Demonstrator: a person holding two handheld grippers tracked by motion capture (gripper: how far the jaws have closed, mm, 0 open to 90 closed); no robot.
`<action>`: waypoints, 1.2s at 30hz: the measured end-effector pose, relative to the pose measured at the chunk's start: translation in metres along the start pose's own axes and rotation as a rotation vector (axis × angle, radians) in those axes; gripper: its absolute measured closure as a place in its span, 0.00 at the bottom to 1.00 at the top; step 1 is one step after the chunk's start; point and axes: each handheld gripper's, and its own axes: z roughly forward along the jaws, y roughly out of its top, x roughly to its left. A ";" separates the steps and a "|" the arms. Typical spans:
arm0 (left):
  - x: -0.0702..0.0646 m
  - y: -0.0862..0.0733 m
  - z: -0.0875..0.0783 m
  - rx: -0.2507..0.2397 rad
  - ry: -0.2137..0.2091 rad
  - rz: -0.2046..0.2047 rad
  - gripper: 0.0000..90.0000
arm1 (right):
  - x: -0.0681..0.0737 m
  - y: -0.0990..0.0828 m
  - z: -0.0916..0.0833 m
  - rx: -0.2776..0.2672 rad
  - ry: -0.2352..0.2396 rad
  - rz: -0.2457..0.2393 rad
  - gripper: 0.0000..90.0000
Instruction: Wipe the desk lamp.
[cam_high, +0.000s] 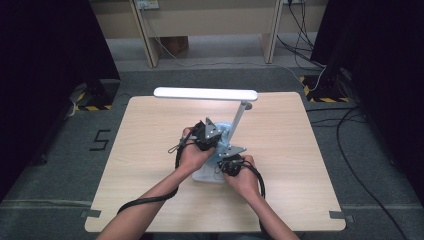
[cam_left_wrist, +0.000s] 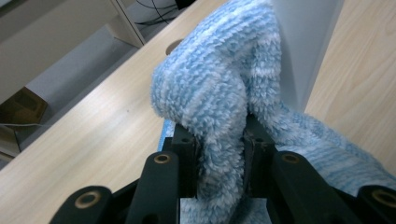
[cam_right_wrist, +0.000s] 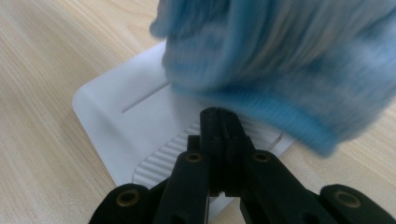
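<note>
Fluffy blue cloth (cam_left_wrist: 219, 88) sits pinched tight between the left gripper (cam_left_wrist: 218, 144)'s jaws, at the desk lamp (cam_high: 235, 120)'s stem over its white base (cam_right_wrist: 126, 121). Right gripper (cam_right_wrist: 219, 122) rests on that base at 5 o'clock, jaws shut, empty. Hard rubbing could tip the lamp. Around: pale wood table (cam_high: 150, 150), grey floor, dark curtains.
</note>
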 end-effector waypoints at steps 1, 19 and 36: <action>-0.002 -0.004 0.003 0.015 -0.005 0.001 0.79 | 0.000 0.000 0.000 -0.002 0.002 0.001 1.00; 0.001 -0.026 0.020 0.108 -0.043 0.005 0.79 | 0.001 0.000 0.000 0.002 0.003 -0.001 1.00; 0.005 -0.036 0.031 0.186 -0.064 -0.013 0.79 | 0.001 0.001 0.000 0.008 0.002 -0.008 1.00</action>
